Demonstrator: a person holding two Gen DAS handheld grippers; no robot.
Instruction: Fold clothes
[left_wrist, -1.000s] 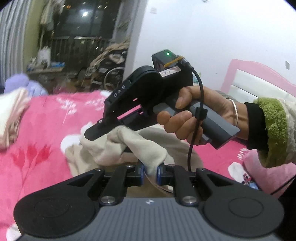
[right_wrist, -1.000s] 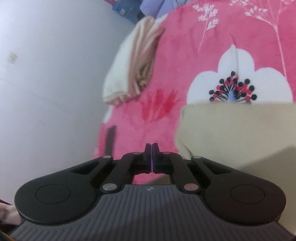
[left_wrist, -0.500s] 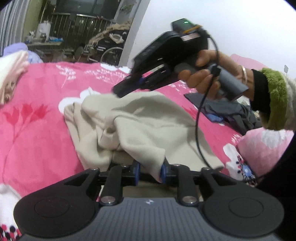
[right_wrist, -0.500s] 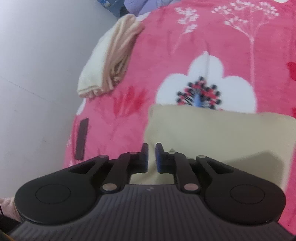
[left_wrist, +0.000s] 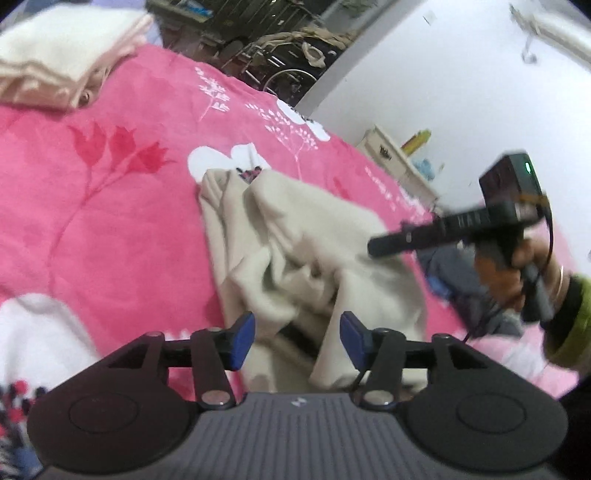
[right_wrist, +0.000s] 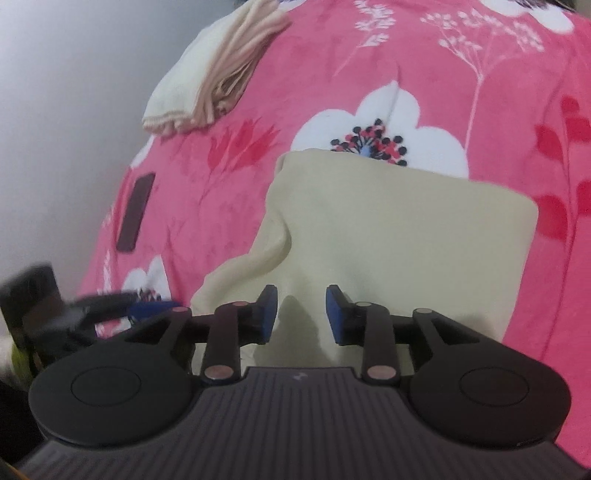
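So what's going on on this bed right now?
A person is folding a beige garment on a pink floral blanket, with handheld tongs in each hand. Both the left tongs and right tongs are open over the rumpled cloth, gripping nothing. A folded cream pile sits near the wall.

Pink floral bedspread (left_wrist: 110, 229), white wall (left_wrist: 443, 92), small cream cabinet (left_wrist: 399, 162), dark cluttered doorway beyond
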